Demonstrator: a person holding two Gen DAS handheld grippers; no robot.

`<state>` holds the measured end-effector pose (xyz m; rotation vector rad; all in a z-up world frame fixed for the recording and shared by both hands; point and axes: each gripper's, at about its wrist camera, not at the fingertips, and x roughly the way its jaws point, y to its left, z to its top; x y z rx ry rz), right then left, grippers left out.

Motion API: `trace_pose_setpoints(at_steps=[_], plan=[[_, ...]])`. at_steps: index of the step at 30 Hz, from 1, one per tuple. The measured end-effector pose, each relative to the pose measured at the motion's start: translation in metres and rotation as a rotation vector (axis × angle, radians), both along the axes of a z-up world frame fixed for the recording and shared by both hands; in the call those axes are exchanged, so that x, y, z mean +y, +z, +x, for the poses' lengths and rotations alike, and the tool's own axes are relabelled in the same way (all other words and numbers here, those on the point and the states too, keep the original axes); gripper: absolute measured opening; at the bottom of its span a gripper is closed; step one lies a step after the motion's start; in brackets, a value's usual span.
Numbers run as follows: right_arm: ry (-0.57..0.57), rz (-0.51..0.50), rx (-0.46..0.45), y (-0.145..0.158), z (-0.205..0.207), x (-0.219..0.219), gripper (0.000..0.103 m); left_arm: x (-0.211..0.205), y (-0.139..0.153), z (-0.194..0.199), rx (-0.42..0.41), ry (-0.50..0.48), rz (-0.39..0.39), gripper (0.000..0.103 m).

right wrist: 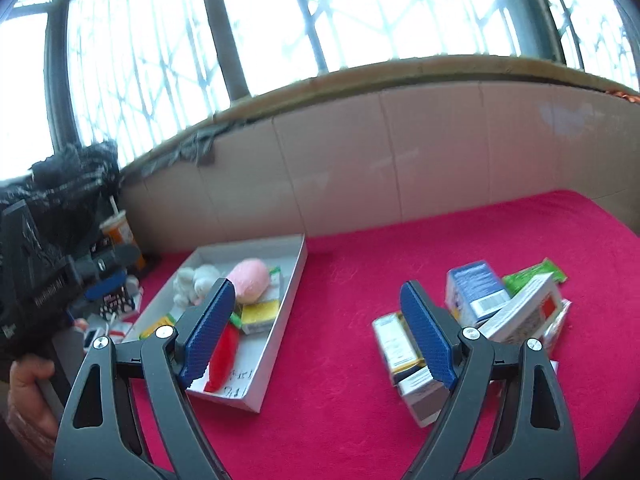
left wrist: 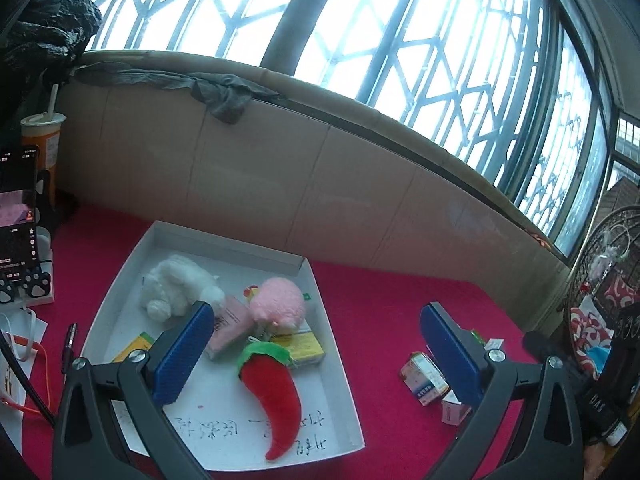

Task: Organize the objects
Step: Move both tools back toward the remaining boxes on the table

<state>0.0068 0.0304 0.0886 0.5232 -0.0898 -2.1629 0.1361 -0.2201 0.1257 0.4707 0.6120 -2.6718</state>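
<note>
A white tray lies on the red cloth and holds a red chili plush, a pink plush, a white plush, a pink box and yellow boxes. My left gripper is open and empty above the tray's right half. My right gripper is open and empty over bare cloth between the tray and a pile of small boxes. The pile also shows in the left wrist view.
A beige wall panel and barred window stand behind the cloth. A phone on a stand, a drink cup, a pen and papers are at the left. A fan is at the right.
</note>
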Motion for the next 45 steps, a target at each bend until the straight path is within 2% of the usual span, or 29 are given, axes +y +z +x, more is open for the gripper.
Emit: trace_pose_setpoints(at_steps=[4,8,14,17,19,21,23,25,29,32,35,37,40,43,45], plan=[[-0.051,-0.135,0.064,0.018,-0.001,0.040,0.086,0.012,-0.002,-0.007,-0.017,-0.025,-0.008,0.103],[-0.069,-0.229,0.045,0.025,-0.016,0.073,0.086,0.021,0.001,-0.011,-0.016,-0.037,-0.021,0.103],[-0.160,-0.217,-0.128,0.010,-0.054,0.116,0.086,0.029,0.001,-0.017,-0.019,-0.060,-0.023,0.103],[-0.247,-0.211,-0.167,-0.003,-0.068,0.141,0.086,0.036,-0.004,-0.026,-0.045,-0.091,-0.023,0.103],[-0.290,-0.173,-0.181,-0.012,-0.077,0.152,0.086,0.045,-0.008,-0.035,-0.068,-0.133,-0.032,0.103],[-0.313,-0.089,-0.218,-0.025,-0.087,0.152,0.086,0.056,-0.013,-0.042,-0.094,-0.170,-0.047,0.103],[-0.298,-0.033,-0.281,-0.042,-0.096,0.149,0.086,0.067,-0.019,-0.052,-0.131,-0.208,-0.058,0.103],[-0.249,-0.020,-0.358,-0.061,-0.102,0.145,0.086,0.077,-0.028,-0.062,-0.167,-0.248,-0.055,0.103],[-0.222,-0.082,-0.468,-0.083,-0.121,0.141,0.086,0.104,-0.047,-0.081,-0.249,-0.335,-0.076,0.103],[-0.217,-0.090,-0.517,-0.086,-0.135,0.136,0.086,0.125,-0.056,-0.090,-0.296,-0.380,-0.153,0.103],[-0.121,0.027,-0.465,-0.086,-0.135,0.123,0.086,0.142,-0.059,-0.093,-0.323,-0.432,-0.241,0.103],[-0.024,0.176,-0.360,-0.086,-0.126,0.111,0.086,0.147,-0.061,-0.094,-0.335,-0.461,-0.270,0.103],[0.039,0.365,-0.181,-0.090,-0.116,0.099,0.086,0.147,-0.061,-0.097,-0.347,-0.480,-0.256,0.103],[0.129,0.460,-0.105,-0.098,-0.115,0.086,0.086,0.148,-0.061,-0.102,-0.352,-0.483,-0.232,0.103],[0.165,0.496,-0.085,-0.103,-0.118,0.077,0.086,0.151,-0.061,-0.104,-0.361,-0.481,-0.238,0.103]])
